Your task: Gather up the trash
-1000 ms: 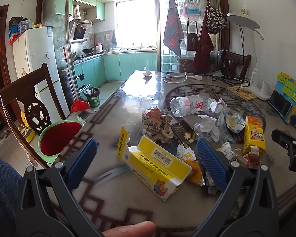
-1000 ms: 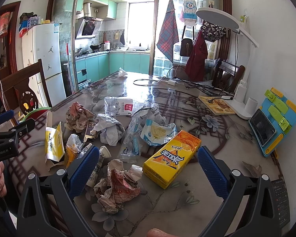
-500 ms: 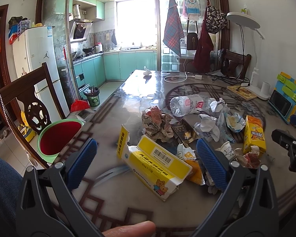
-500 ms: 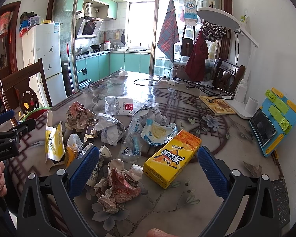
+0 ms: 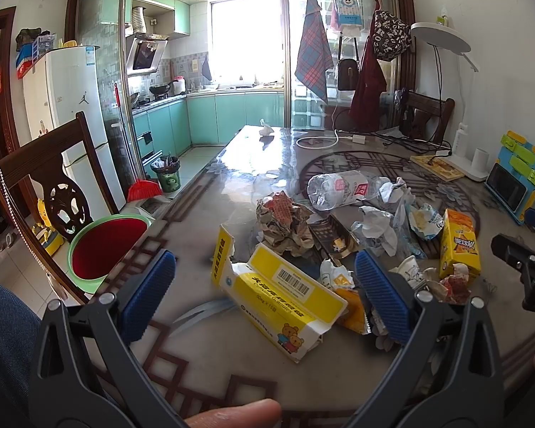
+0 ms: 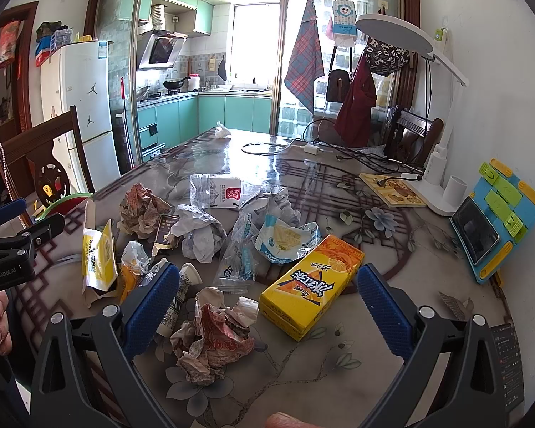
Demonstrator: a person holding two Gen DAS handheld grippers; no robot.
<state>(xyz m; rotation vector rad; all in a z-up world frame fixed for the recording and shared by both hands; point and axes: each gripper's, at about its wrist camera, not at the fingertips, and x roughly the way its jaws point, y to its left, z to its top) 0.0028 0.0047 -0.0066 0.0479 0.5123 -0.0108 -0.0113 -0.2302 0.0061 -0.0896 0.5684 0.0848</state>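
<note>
Torn yellow-white carton (image 5: pixel 281 299) flat on tabletop (image 5: pixel 210 367), between left gripper (image 5: pixel 264 296) jaws, long axis ten to four o'clock. Jaws wide, empty. Right gripper (image 6: pixel 267 303) likewise, over crumpled wrapper (image 6: pixel 214 335). Left nearer.

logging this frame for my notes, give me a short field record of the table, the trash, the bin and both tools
surface: glossy patterned table
left tool: open, holds nothing, over the torn yellow-and-white medicine box
right tool: open, holds nothing, over the crumpled red-and-white paper wrapper
other trash: orange-yellow drink carton, crushed clear plastic bottle
bin: green-rimmed red basin, beside the table's left edge
</note>
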